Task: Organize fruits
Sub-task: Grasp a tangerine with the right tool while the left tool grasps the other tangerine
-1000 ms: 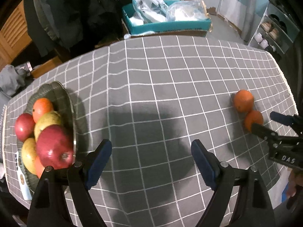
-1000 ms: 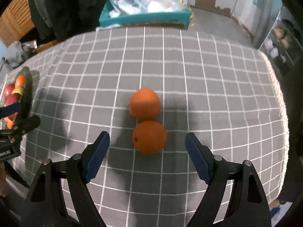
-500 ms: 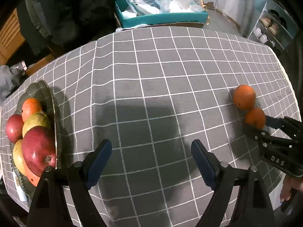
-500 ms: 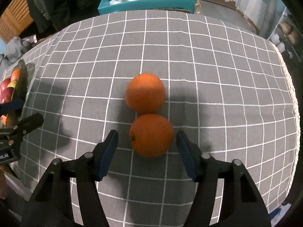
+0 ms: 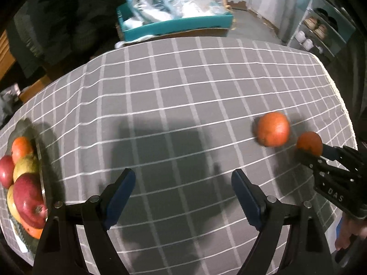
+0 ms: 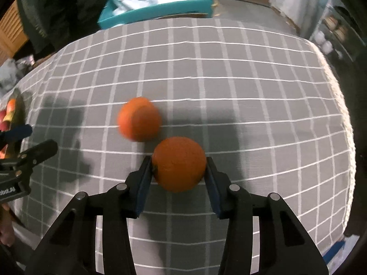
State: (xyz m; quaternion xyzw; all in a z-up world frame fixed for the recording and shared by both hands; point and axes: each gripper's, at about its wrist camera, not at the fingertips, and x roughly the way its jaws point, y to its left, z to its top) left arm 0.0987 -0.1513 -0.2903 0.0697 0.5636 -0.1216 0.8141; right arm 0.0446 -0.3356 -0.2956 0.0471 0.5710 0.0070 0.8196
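Observation:
My right gripper (image 6: 179,163) is shut on the near orange (image 6: 179,163), its blue pads pressing on both sides. A second orange (image 6: 138,119), blurred, lies just beyond it to the left on the grey checked tablecloth (image 6: 229,68). In the left wrist view the held orange (image 5: 309,142) sits in the right gripper (image 5: 314,153) at the far right, with the other orange (image 5: 273,129) beside it. My left gripper (image 5: 181,189) hangs open over bare cloth. A fruit plate (image 5: 40,204) at the left edge holds red apples (image 5: 29,200), a yellow-green fruit and oranges.
A teal box (image 5: 174,26) with plastic bags stands beyond the far table edge. Dark clothing hangs at the back left. Shelves with shoes stand at the back right. The table's right edge runs close to the oranges. A hand (image 5: 348,231) holds the right gripper's handle.
The right gripper's jaws closed from wide open onto the near orange. The second orange shifted slightly left and looks blurred. The left gripper drifted toward the oranges, still open.

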